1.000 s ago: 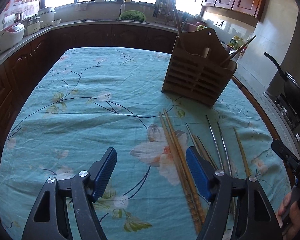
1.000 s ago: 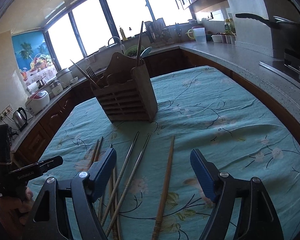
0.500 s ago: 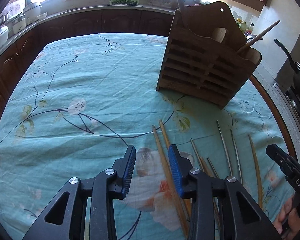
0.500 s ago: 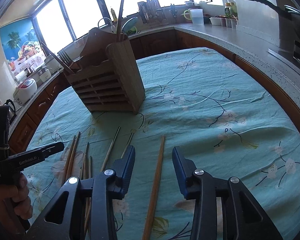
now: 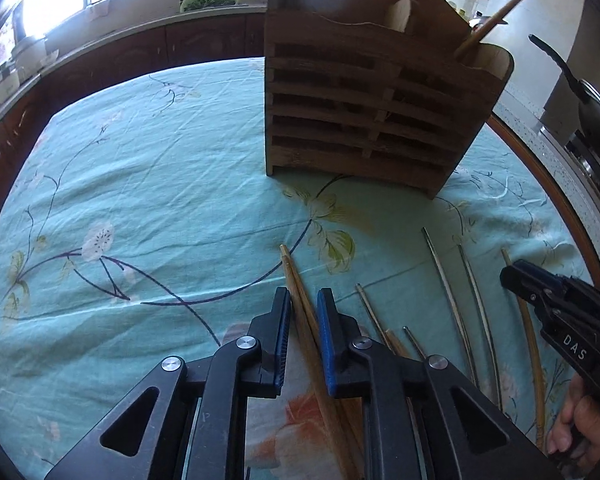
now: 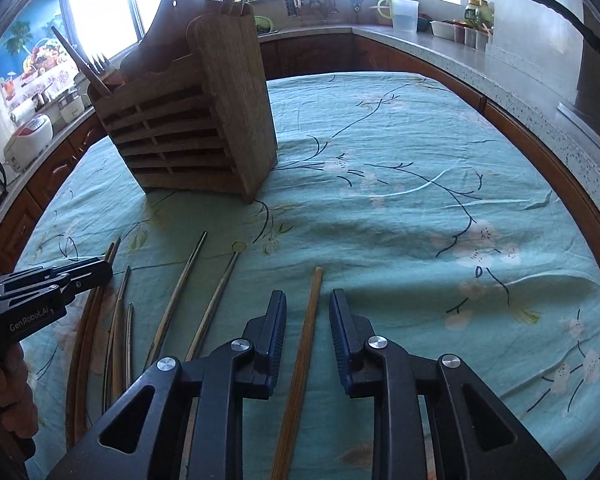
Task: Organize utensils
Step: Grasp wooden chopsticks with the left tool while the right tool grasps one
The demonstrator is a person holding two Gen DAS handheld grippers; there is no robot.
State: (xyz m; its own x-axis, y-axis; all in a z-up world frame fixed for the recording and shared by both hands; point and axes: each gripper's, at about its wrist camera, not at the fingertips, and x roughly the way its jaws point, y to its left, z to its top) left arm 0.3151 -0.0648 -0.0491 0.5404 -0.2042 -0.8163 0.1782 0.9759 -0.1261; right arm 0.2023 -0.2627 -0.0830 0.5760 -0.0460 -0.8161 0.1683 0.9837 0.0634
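A pair of wooden chopsticks (image 5: 300, 300) lies on the teal flowered tablecloth (image 5: 140, 200), running lengthwise between the blue pads of the left gripper (image 5: 303, 304). The pads stand close on either side of the pair, yet a sliver of cloth shows at each side, so the pads do not press on the wood. The jaws have just been closing around it.

Farther right a single wooden chopstick (image 6: 306, 328) lies on the cloth, its tip reaching beyond the fingertips of the right gripper (image 6: 307, 308). It sits midway in the gap, clear of both pads, with cloth visible on each side. These jaws too have just been closing, and remain apart from the stick.

Between the two grippers lie two metal chopsticks (image 6: 196, 292) side by side and a few thinner sticks (image 6: 122, 320) near the left gripper. Beyond them stands the slatted wooden utensil holder (image 5: 364, 112), upright on the cloth, with utensils already poking from its top.

Compared with a second ago, both grippers sit lower and nearer the cloth, and the holder looms larger in both views. Then the jaws gaped wide, the left one off to the side of the pair; now each straddles its own wood with a narrow gap.
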